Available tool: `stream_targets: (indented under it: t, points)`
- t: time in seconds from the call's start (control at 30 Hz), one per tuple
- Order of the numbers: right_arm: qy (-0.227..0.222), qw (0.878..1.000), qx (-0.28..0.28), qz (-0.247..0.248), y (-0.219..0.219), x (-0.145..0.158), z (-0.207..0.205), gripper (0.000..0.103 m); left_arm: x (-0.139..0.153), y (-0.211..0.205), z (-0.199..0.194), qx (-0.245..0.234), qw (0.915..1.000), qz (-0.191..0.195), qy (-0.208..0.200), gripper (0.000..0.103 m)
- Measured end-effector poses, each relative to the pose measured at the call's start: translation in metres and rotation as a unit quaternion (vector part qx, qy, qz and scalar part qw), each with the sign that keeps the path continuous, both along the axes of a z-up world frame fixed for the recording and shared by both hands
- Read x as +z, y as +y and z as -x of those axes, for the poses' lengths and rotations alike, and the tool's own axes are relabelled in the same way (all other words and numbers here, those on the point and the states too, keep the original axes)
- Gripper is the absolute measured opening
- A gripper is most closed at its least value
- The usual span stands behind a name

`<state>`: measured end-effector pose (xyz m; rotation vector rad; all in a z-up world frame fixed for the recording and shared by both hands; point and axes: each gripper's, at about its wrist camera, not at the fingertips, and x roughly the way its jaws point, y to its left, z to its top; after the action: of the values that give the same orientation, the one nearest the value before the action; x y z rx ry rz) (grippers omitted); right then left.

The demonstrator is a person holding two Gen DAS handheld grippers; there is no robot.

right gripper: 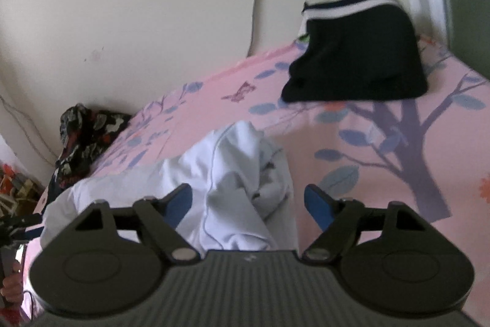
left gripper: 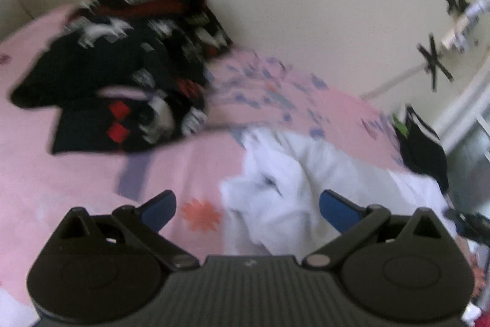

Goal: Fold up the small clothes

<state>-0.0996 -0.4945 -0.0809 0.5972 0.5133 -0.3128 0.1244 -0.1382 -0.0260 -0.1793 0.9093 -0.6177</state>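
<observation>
White garment [right gripper: 239, 173], pink sheet [right gripper: 382, 204], no legible writing

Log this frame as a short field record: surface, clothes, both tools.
surface: pink bedsheet with tree and flower print
garment in front: crumpled white garment, unfolded
folded stack: dark folded clothes at the far side of the bed, near the wall
unsorted pile: black patterned clothes heaped by the wall
left tool: open, holding nothing, white garment ahead
right tool: open, white garment between the fingers, not gripped
</observation>
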Motion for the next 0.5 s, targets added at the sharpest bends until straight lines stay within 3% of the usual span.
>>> stream_targets:
  t: [0.1,0.13,0.2,0.3,0.37,0.43,0.5]
  points:
    - [0.014,1.000,0.019,0.003,0.006,-0.011,-0.011,0.076,-0.014,-0.021,-0.001,-0.020,0.9995,-0.022,0.014,0.103]
    - [0.013,1.000,0.019,0.017,0.009,-0.011,-0.014,0.075,-0.015,-0.026,0.002,-0.020,0.9994,-0.028,-0.002,0.102]
    - [0.015,0.999,0.031,0.035,0.015,-0.011,-0.021,0.066,-0.017,-0.038,0.007,-0.033,0.9988,-0.034,-0.013,0.097]
    - [0.021,0.996,0.059,0.061,0.027,-0.007,-0.034,0.042,-0.018,-0.062,0.015,-0.044,0.9955,-0.072,-0.043,0.068]
    - [0.021,0.994,0.069,0.080,0.035,-0.003,-0.039,0.031,-0.017,-0.075,0.018,-0.048,0.9927,-0.096,-0.056,0.032]
    - [0.005,0.994,0.073,0.085,0.038,0.005,-0.039,0.023,-0.011,-0.078,0.018,-0.048,0.9938,-0.087,-0.050,0.021]
    - [-0.028,0.993,0.084,0.082,0.041,0.020,-0.036,0.021,0.000,-0.081,0.022,-0.048,0.9932,-0.081,-0.068,0.018]
